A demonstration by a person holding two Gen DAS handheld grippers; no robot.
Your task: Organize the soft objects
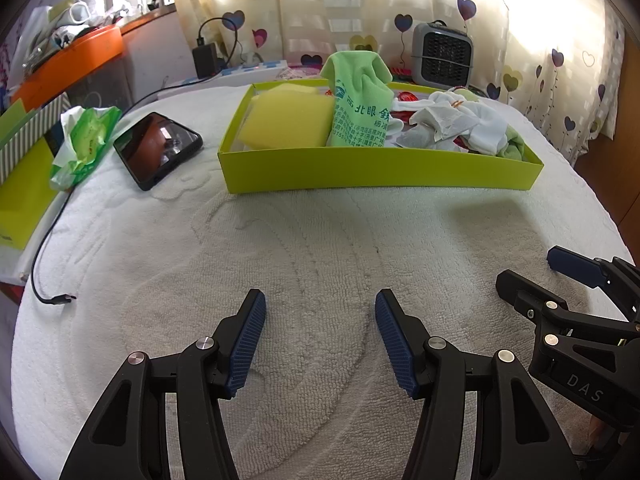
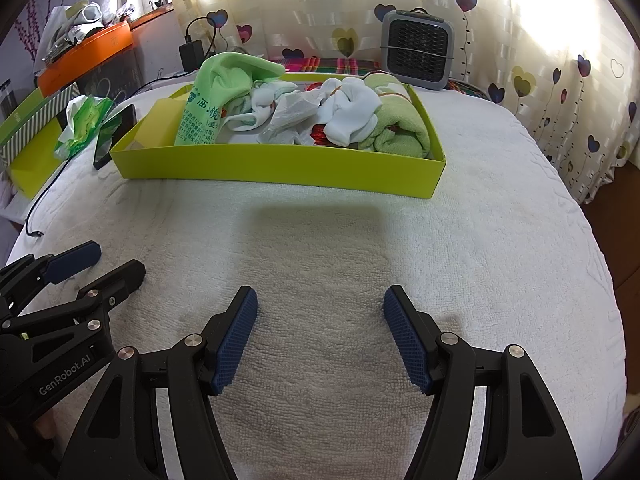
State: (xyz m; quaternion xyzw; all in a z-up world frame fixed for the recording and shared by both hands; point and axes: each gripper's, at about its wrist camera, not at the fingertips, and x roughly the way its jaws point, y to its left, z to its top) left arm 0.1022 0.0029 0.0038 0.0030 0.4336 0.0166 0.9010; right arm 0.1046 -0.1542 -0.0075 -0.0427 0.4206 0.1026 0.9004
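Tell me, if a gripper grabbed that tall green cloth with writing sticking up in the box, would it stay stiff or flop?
The green cloth would probably flop: its top already droops in folds. It looks thin, so likely light. It leans on the yellow sponge, so a push might topple it.

My left camera sits low over the white towel [image 1: 320, 240], looking forward at the lime tray [image 1: 376, 172] in the frame's upper middle, fairly near. My right camera faces likewise from further right; there the tray [image 2: 280, 168] sits upper left. Both share the tray, the towel and the heater [image 1: 442, 54].
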